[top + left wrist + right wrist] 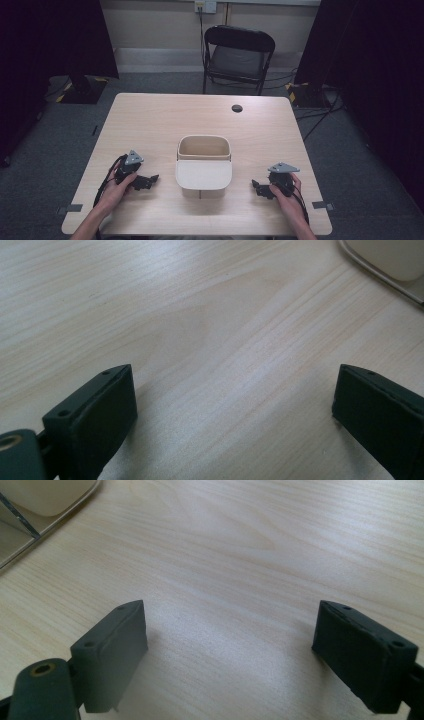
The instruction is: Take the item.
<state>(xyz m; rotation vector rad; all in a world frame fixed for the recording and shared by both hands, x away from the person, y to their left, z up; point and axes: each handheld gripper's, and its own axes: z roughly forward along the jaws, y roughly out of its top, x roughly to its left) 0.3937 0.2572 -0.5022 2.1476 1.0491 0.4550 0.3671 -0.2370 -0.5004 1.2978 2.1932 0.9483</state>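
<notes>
Beige bin [204, 167] sits untouched mid-tabletop [150, 120]. My left hand-held gripper [150, 180] and right hand-held gripper [258, 187] rest either side, jaws wide, holding nothing. Everything is left to do, I judge.

Both tongs [150, 179] [257, 187] agape, low

upright beige bin [203, 165] at table [165, 115] centre, lid tilted

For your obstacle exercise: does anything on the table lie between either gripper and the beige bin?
Nothing visible: bare table separates the left gripper and the right gripper from the beige bin, both open.
</notes>
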